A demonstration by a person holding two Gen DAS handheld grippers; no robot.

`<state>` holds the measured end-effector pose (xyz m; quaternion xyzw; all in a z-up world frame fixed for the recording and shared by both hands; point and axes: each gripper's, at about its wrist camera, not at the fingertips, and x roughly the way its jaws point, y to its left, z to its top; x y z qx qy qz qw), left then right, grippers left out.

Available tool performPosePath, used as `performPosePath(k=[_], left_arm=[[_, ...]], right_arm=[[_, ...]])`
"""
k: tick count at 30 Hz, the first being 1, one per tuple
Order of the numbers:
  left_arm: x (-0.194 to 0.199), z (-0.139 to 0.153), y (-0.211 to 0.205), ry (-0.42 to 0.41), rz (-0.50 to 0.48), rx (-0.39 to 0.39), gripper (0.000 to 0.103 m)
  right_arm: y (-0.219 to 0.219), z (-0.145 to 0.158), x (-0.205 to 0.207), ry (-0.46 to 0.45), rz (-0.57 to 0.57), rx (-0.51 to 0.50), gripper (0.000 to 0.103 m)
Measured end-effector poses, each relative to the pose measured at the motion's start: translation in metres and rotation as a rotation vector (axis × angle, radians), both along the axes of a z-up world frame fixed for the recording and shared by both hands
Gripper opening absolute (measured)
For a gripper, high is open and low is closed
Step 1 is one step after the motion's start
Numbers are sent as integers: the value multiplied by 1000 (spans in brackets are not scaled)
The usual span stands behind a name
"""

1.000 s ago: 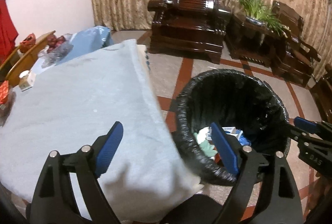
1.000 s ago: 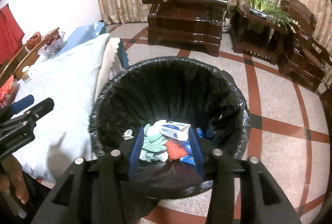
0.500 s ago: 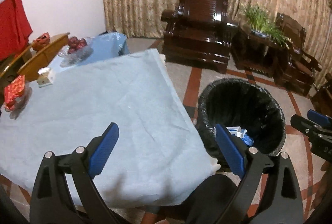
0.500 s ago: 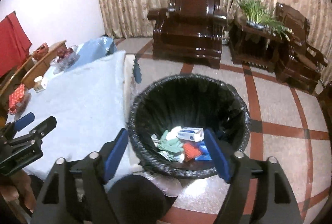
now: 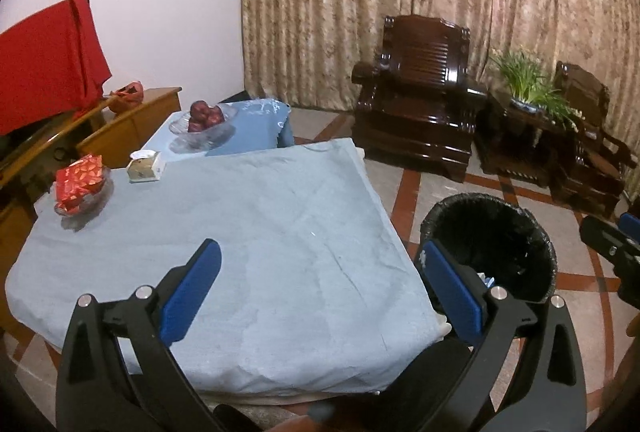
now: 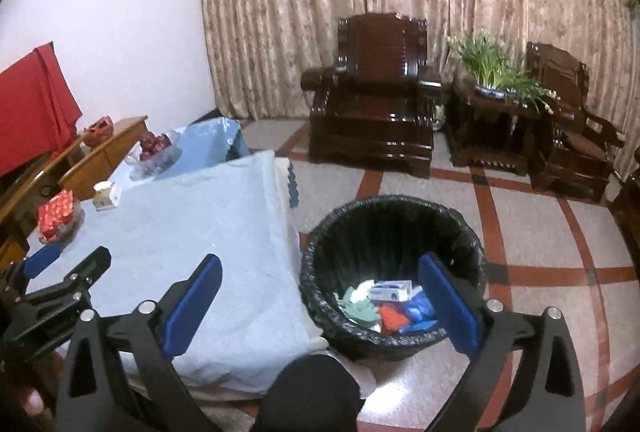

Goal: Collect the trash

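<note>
A black-lined trash bin (image 6: 394, 232) stands on the floor right of the table; it also shows in the left wrist view (image 5: 490, 232). Inside lie a white and blue box (image 6: 390, 290), green, red and blue scraps. My left gripper (image 5: 320, 284) is open and empty, high over the near edge of the blue tablecloth (image 5: 240, 232). My right gripper (image 6: 320, 296) is open and empty, above and in front of the bin's left rim. Each gripper shows at the edge of the other's view.
At the table's far left stand a glass dish with a red packet (image 5: 80, 181), a small white box (image 5: 146, 167) and a bowl of red fruit (image 5: 204, 117). Dark wooden armchairs (image 5: 420, 103) and a potted plant (image 5: 528, 87) line the curtained wall. A wooden cabinet (image 5: 132, 127) stands at left.
Both grippers have pulled up and back from the bin, so the bin looks smaller and the table fills more of the view. The right gripper has opened wide.
</note>
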<state>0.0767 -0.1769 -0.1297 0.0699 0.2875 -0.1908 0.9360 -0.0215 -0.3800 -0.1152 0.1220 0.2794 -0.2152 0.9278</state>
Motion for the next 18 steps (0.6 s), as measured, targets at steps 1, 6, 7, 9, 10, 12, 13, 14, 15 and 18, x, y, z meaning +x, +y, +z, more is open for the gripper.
performPosePath(k=[1,6,7,9,10,12,13,14,15,18], left_arm=[[-3,3,3,-6,3,-4,98],[-18,19,21,-50,43,16,98],[-19,21,24,-53,46,16,98],[-21,26,34,-47,53,4,98],[-21,28,39,-47,58,0,98],[-22,34,49,-65,78,-6,98],[-24,37,53,-77,85,-8,98],[-25,40,56,-82,87,-12,98],[-26,44,61,-77,90,-26,98],[-29,54,73,-85,110,-69,98]], right_arm=[[4,3,0,-6,-4,-6,97],[20,14,0,-19,-12,-18,97],[23,17,0,-25,-10,-19,97],[28,21,-1,-34,-13,-22,97],[30,22,-2,-39,-12,-23,97],[36,27,-3,-54,-3,-23,97],[39,28,-3,-59,3,-24,97],[41,30,-3,-60,7,-26,97],[44,32,-3,-61,12,-28,97],[52,40,-4,-74,11,-40,97]])
